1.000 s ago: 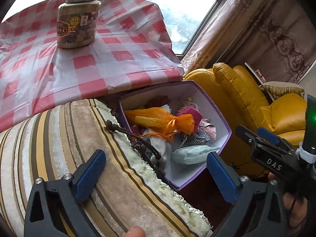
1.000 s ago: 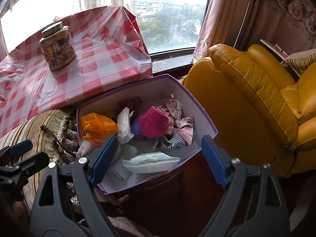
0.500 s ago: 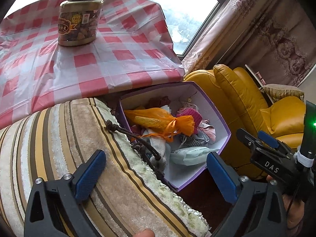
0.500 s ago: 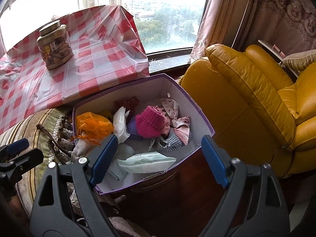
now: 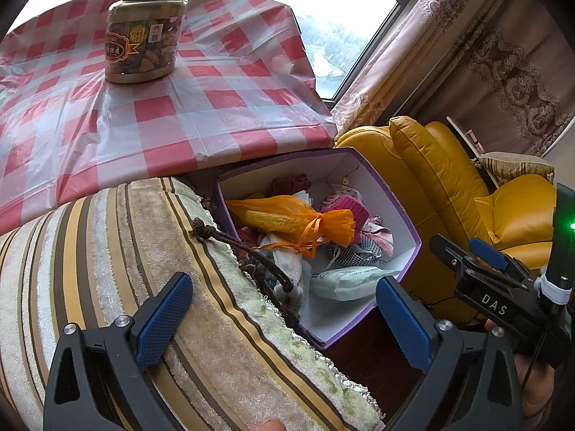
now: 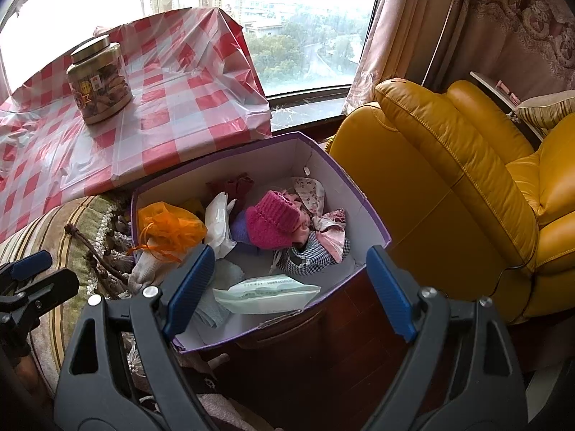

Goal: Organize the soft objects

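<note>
A purple box (image 6: 370,212) with white inner walls stands on the floor and also shows in the left wrist view (image 5: 402,215). In it lie an orange mesh bag (image 6: 169,228) (image 5: 298,219), a pink knit hat (image 6: 275,221), a checked cloth (image 6: 309,253), a white tissue pack (image 6: 266,292) (image 5: 348,282) and other soft items. My left gripper (image 5: 284,318) is open and empty above a striped cushion (image 5: 107,269). My right gripper (image 6: 287,289) is open and empty above the box's near edge.
A table with a red-checked cloth (image 5: 179,107) (image 6: 172,118) holds a gold-lidded jar (image 5: 143,34) (image 6: 99,79). A yellow leather armchair (image 6: 467,186) (image 5: 449,194) stands right of the box. A tasselled cord (image 5: 244,255) hangs over the cushion's edge. Window and curtains behind.
Both grippers have drawn back and up a little from the box. Both stay open and empty. Nothing in the box has moved.
</note>
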{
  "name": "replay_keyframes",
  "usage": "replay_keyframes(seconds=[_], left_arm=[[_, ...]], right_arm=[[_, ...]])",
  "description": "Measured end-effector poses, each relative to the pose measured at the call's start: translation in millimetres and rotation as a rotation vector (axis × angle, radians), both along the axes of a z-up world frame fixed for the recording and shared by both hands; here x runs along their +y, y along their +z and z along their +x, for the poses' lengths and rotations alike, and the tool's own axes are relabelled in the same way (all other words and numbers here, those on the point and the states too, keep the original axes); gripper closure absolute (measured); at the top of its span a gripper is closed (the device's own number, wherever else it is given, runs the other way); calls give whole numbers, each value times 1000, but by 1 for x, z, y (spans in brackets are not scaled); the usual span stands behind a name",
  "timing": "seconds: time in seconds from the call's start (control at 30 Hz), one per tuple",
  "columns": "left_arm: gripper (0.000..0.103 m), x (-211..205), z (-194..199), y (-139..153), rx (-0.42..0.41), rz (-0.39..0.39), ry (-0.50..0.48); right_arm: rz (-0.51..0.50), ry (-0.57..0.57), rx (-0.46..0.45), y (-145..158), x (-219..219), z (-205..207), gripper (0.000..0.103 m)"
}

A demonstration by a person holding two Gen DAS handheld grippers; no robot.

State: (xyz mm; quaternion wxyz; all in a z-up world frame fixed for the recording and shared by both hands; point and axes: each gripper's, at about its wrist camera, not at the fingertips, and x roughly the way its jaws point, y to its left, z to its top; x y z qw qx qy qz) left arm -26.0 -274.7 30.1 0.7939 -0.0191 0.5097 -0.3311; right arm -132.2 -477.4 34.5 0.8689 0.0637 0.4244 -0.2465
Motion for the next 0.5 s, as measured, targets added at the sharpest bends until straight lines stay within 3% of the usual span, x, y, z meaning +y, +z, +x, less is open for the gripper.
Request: replay_keyframes(seconds=[0.5], left_arm=[[0, -1, 0, -2, 0, 4, 2]], right_arm=[[2, 0, 1, -1, 0, 0, 15]])
